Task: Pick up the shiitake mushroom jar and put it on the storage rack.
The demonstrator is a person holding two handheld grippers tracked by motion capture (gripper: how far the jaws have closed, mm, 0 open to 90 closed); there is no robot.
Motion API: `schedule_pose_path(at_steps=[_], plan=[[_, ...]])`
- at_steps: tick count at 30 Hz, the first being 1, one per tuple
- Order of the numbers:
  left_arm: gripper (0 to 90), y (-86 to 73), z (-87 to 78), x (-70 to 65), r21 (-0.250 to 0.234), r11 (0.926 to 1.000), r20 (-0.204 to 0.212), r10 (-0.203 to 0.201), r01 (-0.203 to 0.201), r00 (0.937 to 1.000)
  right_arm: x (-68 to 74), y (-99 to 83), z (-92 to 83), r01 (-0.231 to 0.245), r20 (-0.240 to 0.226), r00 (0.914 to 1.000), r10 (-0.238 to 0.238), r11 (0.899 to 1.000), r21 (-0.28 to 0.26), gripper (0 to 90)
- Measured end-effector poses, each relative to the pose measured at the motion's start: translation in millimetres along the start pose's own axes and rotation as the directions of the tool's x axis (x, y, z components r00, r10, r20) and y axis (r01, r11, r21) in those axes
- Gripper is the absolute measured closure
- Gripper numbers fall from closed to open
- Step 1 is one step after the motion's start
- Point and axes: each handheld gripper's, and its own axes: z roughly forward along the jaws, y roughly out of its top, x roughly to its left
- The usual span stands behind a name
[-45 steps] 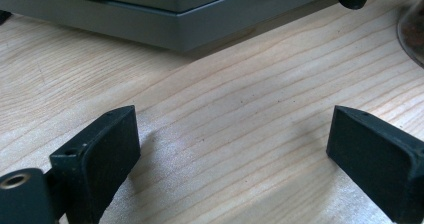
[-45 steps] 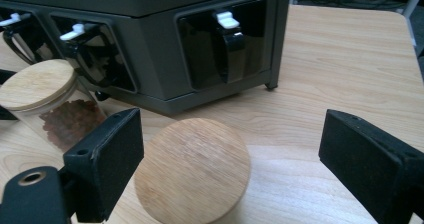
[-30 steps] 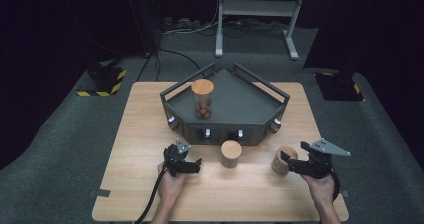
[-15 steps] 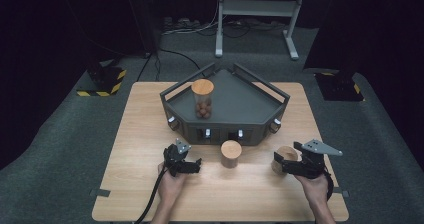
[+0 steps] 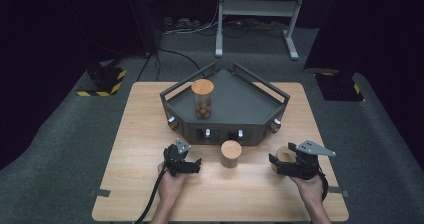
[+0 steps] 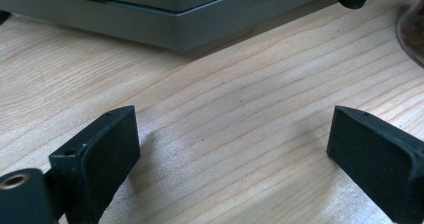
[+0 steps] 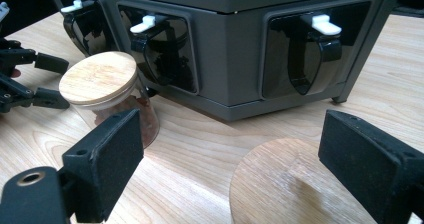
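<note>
Right gripper (image 7: 225, 169) spread wide over wood-lidded jar (image 7: 295, 184) near desk's front right corner; nothing clamped. Left gripper (image 6: 235, 154) apart, idle on bare desk (image 6: 225, 84). Probably pre-grasp: needs lowering around lid, then closing.

Both tongs, L (image 5: 196, 164) & R (image 5: 274, 161), jaws apart.

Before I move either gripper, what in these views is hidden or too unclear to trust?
- Jar under the right gripper: high view, mostly covered by it; right gripper view shows its wooden lid, cut by the bottom edge.
- Middle jar contents: lid hides them in high view; left gripper view cuts it at the edge.
- Tray jar contents: too small.
</note>
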Motion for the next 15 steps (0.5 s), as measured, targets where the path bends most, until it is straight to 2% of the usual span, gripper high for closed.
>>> schedule_pose_path(at_steps=[15], plan=[[6.6,-0.1,0.0,-0.2,-0.001,1.0,0.0,-0.001,0.001,1.0,14.0,0.2,9.6,0.021,-0.034,0.9992,-0.021,1.0,0.007,10.5]])
